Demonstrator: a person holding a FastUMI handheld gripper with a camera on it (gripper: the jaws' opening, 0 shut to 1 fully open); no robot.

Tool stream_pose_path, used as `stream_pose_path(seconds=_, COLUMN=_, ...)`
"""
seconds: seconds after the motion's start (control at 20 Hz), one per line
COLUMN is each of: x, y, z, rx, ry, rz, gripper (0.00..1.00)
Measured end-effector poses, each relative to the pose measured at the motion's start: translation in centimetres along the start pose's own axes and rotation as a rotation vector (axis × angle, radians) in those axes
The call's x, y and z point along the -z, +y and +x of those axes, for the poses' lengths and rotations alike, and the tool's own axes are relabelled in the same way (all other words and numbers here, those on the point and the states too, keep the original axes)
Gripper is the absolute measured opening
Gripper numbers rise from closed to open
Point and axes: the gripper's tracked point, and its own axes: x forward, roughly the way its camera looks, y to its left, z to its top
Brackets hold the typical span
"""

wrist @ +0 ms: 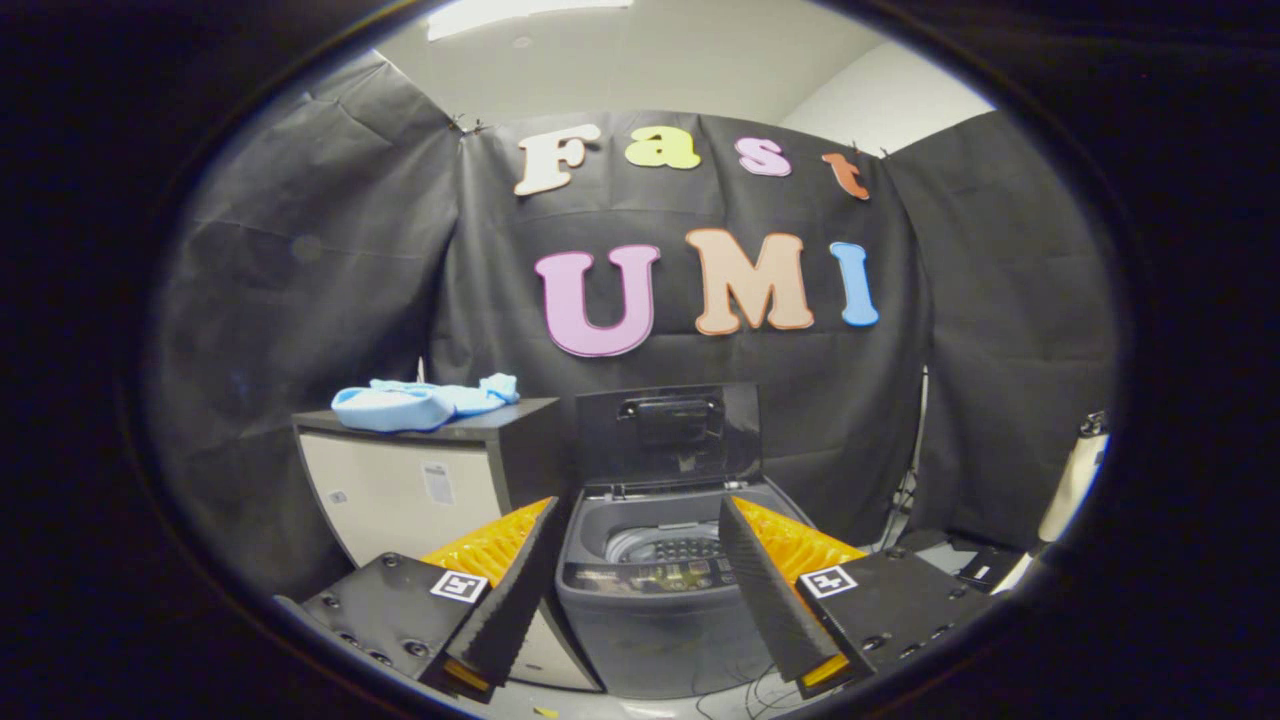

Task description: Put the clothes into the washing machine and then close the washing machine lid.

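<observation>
A grey top-loading washing machine (650,600) stands ahead, framed between my two fingers. Its dark lid (668,432) is raised upright at the back, and the drum (665,545) shows inside the opening. Light blue clothes (420,403) lie bunched on top of a cabinet (400,480) to the left of the machine, beyond my left finger. My gripper (640,545) is open with nothing between its fingers, well short of both the machine and the clothes.
The cabinet has a dark top and pale front and stands close against the machine's left side. Cables (905,495) hang down the booth wall to the right of the machine. A pale object (1075,480) and dark items (960,560) sit on the floor at far right.
</observation>
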Motion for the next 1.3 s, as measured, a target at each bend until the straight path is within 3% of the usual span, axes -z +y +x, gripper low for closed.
stream_pose_path(seconds=0.35, x=-5.9, y=10.6, z=4.9, rx=-0.156, ry=0.005, rz=0.050, gripper=0.97)
stream_pose_path(seconds=0.7, x=-8.3, y=18.6, z=12.0, rx=-0.139, ry=0.134, rz=0.116, gripper=0.97)
stream_pose_path(seconds=0.85, x=-9.4, y=22.8, z=15.5, rx=-0.193, ry=0.164, rz=0.091, gripper=0.97)
stream_pose_path(seconds=1.1, x=-7.3, y=27.7, z=21.5, rx=-0.248, ry=0.320, rz=0.025, gripper=0.97)
stream_pose_path(seconds=1.3, x=-5.0, y=29.6, z=26.3, rx=-0.228, ry=0.423, rz=-0.075, gripper=0.98)
